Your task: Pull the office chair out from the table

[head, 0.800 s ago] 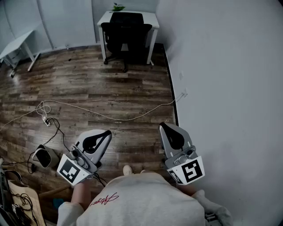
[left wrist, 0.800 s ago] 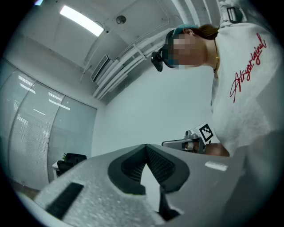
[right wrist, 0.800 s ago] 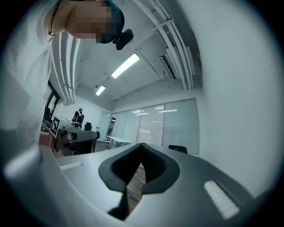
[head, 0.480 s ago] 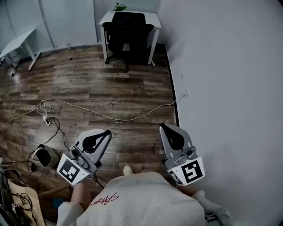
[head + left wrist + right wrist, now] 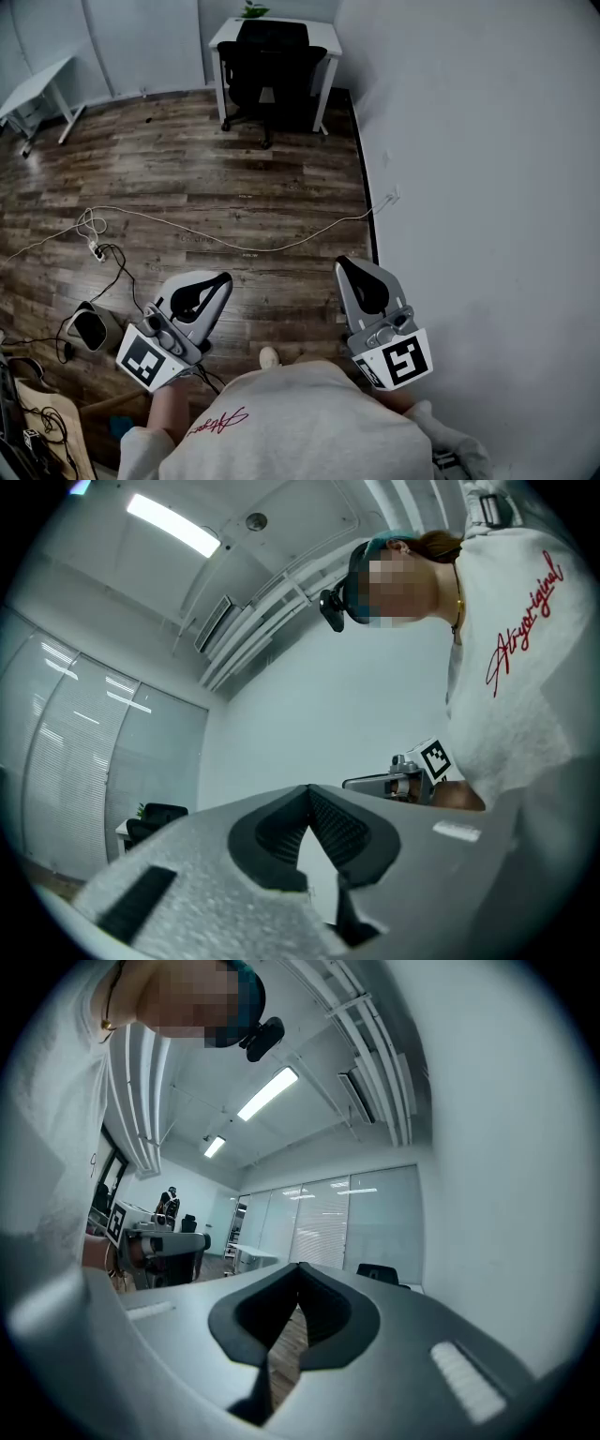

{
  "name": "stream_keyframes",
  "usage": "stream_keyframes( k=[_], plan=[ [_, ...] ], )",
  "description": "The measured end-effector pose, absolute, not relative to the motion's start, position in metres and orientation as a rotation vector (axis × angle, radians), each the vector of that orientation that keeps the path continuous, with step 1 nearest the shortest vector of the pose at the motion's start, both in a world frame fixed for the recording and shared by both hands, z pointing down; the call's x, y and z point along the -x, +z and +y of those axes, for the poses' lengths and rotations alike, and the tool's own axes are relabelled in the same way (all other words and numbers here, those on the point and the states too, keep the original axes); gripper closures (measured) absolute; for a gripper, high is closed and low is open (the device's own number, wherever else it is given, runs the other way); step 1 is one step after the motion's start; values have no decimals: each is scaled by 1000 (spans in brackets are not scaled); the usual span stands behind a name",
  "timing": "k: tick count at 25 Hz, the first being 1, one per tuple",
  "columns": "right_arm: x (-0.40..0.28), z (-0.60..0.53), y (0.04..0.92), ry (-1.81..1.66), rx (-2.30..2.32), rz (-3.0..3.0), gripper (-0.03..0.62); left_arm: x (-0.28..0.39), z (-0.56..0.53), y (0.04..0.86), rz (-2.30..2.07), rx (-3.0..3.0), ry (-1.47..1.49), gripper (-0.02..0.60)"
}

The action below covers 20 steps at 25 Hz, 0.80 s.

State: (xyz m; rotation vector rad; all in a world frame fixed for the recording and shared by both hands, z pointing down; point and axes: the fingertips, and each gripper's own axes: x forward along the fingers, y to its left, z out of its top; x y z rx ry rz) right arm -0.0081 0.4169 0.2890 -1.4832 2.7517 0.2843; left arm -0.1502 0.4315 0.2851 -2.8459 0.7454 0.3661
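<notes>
Head view shows the chair (image 5: 272, 70) tucked under the table (image 5: 323, 37), well apart from both grippers. Left gripper (image 5: 217, 281) and right gripper (image 5: 343, 265) are closed, empty.

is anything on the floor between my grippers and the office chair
A white cable lies across the wooden floor between the left gripper and right gripper, near the person, and the office chair at the far table. Nothing else visible stands in the way.
</notes>
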Motion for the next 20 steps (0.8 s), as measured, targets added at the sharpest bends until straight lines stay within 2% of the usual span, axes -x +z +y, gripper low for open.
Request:
stream_keyframes(
  k=[20],
  plan=[
    [2,416,288,258,1485,2715,595,157,434,291,781,2847,332,588]
  ],
)
